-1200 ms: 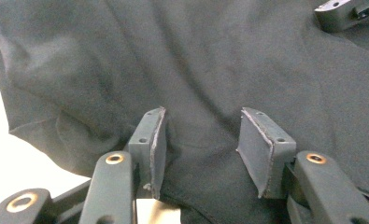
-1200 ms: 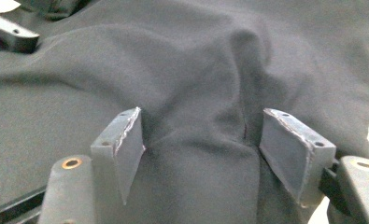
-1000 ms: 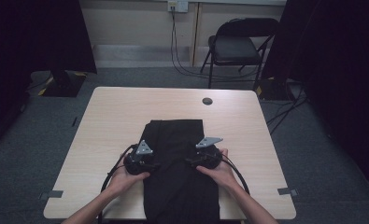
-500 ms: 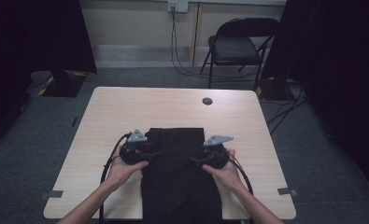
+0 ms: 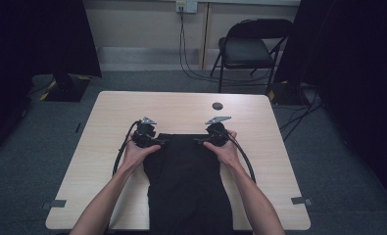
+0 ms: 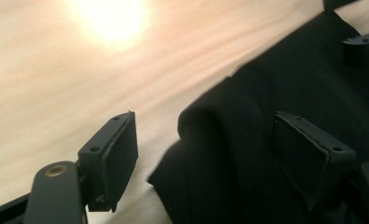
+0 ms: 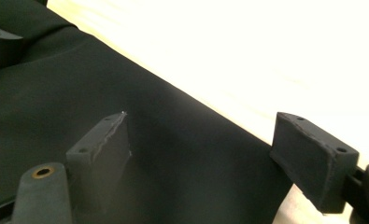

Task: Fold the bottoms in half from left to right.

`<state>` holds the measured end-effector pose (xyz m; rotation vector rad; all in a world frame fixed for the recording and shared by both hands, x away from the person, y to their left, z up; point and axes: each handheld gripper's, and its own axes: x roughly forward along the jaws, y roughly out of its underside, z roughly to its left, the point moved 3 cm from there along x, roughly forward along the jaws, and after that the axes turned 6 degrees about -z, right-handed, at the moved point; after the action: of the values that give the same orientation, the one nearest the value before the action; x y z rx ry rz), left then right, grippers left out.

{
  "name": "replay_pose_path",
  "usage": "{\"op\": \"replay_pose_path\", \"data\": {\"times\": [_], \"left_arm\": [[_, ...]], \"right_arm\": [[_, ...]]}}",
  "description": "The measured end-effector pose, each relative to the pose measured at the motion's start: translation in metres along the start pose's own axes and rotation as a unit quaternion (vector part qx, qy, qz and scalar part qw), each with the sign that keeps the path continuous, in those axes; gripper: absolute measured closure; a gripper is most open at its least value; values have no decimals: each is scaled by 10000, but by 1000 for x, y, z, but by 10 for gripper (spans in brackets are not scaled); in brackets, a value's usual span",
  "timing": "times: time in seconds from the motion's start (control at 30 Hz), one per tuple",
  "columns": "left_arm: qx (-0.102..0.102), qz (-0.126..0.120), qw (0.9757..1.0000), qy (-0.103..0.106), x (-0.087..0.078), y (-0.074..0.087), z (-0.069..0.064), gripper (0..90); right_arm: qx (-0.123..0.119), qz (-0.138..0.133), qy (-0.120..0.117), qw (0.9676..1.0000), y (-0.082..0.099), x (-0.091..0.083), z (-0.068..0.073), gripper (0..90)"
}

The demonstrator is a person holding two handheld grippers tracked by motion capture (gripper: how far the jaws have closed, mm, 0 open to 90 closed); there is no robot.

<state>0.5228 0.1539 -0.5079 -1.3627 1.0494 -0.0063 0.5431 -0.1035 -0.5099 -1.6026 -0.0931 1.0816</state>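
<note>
A black garment is laid flat on the light wooden table, its far edge lying about midway across the tabletop and its near end running off the table's near edge. The left claw is held at the garment's far left corner, and the right claw at its far right corner, both pointing inward toward each other across the cloth.

In the left gripper view, the left claw is seen wide open, its jaws having just been opening; a folded corner of the garment rises between the jaws, but it is not pressed by either pad. In the right gripper view, the right claw is likewise spread wide, its jaws having just been opening; the garment's edge lies beneath and between the jaws, unclamped, with one jaw over the cloth and the other over bare table.

A small dark round disc is set in the table beyond the garment, well apart from it. A folding chair stands on the floor beyond the table.
</note>
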Motion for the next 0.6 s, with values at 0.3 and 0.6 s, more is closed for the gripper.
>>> {"op": "replay_pose_path", "data": {"times": [0.3,0.6], "left_arm": [[226,-27,9997,-7,2,12,-7,278],[392,-95,9985,369,-7,16,-21,729]], "right_arm": [[-286,35,31,9996,13,1,4,224],[-543,52,-295,9981,21,-15,24,752]]}}
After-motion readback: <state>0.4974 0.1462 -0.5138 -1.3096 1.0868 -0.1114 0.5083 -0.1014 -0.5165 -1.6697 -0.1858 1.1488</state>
